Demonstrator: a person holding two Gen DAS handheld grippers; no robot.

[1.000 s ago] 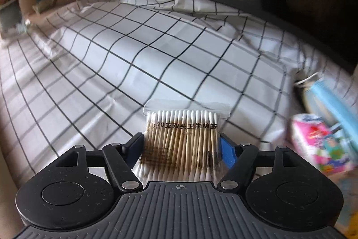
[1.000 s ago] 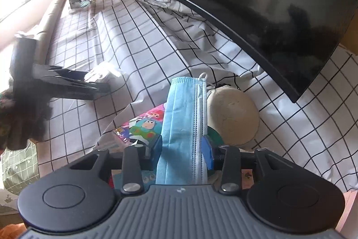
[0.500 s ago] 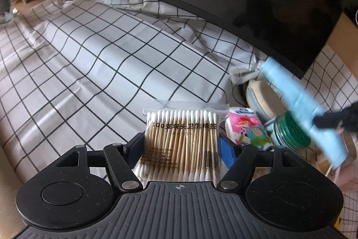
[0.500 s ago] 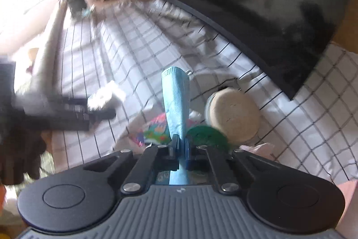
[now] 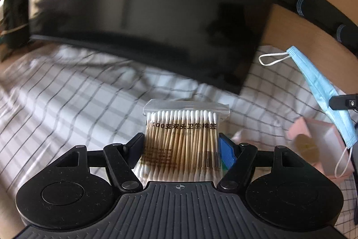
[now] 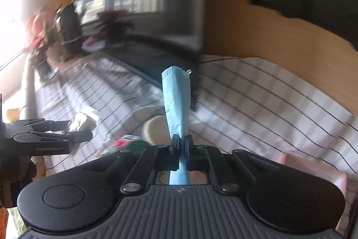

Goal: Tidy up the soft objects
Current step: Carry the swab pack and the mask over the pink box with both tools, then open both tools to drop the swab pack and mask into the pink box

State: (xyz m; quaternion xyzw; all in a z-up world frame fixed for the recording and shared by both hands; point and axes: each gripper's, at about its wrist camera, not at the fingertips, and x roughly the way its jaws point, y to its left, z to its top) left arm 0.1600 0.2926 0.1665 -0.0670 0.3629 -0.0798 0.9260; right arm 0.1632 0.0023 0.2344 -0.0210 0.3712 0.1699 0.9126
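checked cloth (image 5: 73, 91) below: left gripper (image 5: 181, 145) pinches one swab pack (image 5: 181, 140), right gripper (image 6: 181, 145) one mask (image 6: 177, 100).

We see a clear, glossy plastic bag of cotton swabs (image 5: 182, 140) with pale wooden sticks and white fluffy tips. The face mask (image 6: 177, 104) looks like soft, matt blue nonwoven cloth, dimpled along its top edge, with thin white elastic loops. The tablecloth (image 5: 78, 100) is matt white woven cloth with black check lines, creased. The dark screen (image 5: 145, 15) is smooth and glossy. The gripper bodies look like matt black ribbed plastic.
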